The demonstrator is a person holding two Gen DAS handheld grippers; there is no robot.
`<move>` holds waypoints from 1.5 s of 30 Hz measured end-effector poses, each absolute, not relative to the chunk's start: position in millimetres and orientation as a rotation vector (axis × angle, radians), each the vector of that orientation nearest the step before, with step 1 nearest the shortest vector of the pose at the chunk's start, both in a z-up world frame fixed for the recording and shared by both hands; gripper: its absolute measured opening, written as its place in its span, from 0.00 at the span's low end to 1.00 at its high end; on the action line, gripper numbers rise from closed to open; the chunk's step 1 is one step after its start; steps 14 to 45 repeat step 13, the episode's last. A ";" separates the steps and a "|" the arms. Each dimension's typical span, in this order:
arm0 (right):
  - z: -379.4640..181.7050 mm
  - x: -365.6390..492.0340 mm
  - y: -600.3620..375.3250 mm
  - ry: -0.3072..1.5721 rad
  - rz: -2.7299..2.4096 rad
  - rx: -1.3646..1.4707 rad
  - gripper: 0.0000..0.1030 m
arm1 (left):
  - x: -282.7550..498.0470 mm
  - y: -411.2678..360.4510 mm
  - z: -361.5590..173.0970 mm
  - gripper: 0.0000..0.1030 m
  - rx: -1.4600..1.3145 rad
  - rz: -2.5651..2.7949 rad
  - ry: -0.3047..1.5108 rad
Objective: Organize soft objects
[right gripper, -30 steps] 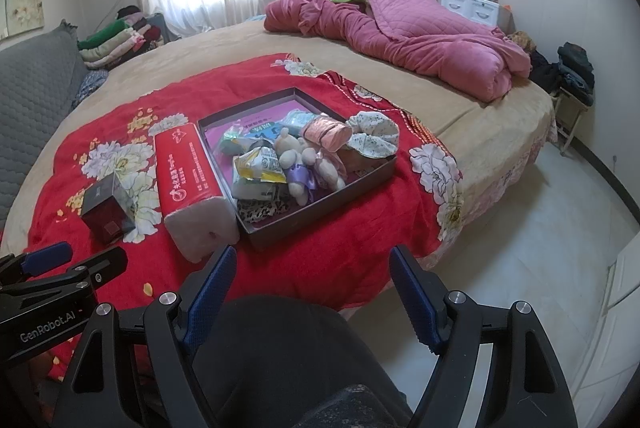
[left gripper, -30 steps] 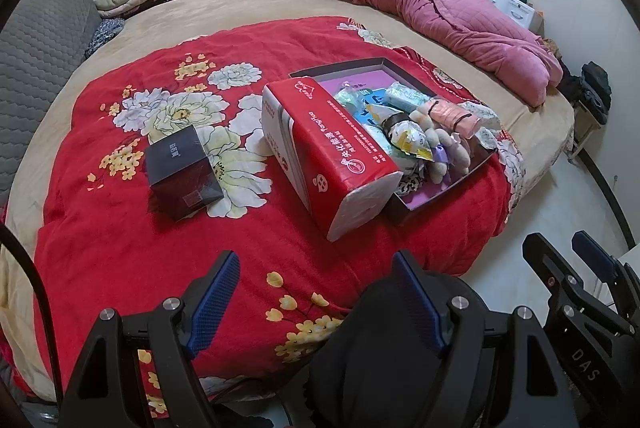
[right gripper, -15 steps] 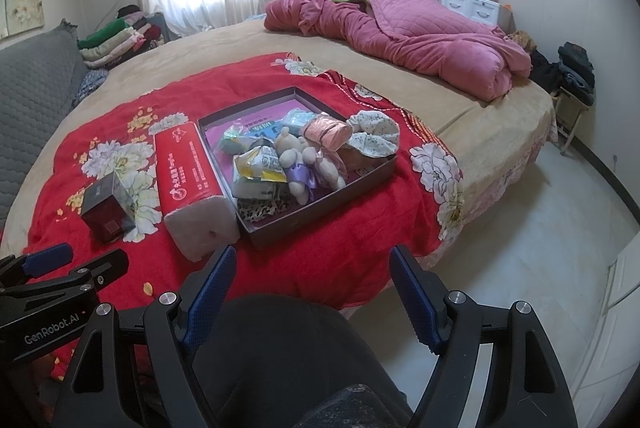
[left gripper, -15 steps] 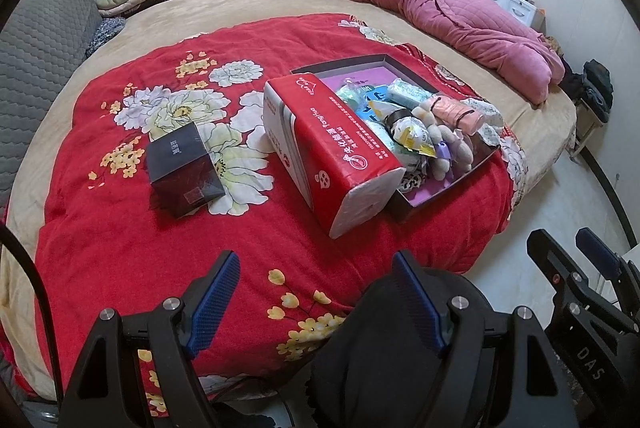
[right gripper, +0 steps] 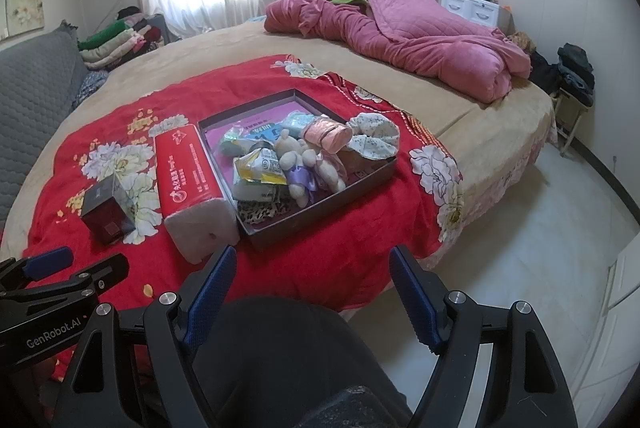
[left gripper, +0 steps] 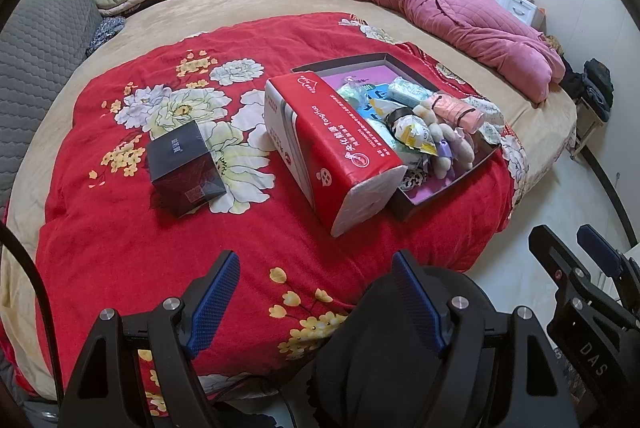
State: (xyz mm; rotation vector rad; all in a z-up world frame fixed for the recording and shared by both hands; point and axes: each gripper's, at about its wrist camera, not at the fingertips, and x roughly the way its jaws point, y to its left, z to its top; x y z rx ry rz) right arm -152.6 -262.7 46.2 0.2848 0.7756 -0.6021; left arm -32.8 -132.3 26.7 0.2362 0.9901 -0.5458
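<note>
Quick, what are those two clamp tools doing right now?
Left tool: open, holding nothing.
Right tool: open, holding nothing.

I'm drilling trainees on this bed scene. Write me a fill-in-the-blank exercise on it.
1. The long red tissue pack lies between the small dark cube box and the shallow dark ____.
2. The beige plush bear lies ____ the tray.
3. Both the left gripper and the right gripper are ____.

Missing words: tray; inside; open

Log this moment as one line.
left gripper: jaws open, empty | right gripper: jaws open, empty | tray: full, untouched | tissue pack: beside tray
</note>
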 end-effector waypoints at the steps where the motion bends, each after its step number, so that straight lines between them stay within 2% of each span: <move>1: 46.4 -152.2 -262.5 0.776 -0.602 0.285 0.77 | -32.8 -131.9 26.6 0.75 0.236 -0.545 0.990; 8: 45.5 -148.7 -260.6 0.782 -0.597 0.272 0.77 | -27.5 -126.9 18.6 0.75 0.225 -0.539 1.007; 13: 60.7 -134.5 -238.5 0.725 -0.576 0.148 0.77 | -20.7 -111.0 11.4 0.75 0.190 -0.545 1.038; 45: 60.7 -134.5 -238.5 0.725 -0.576 0.148 0.77 | -20.7 -111.0 11.4 0.75 0.190 -0.545 1.038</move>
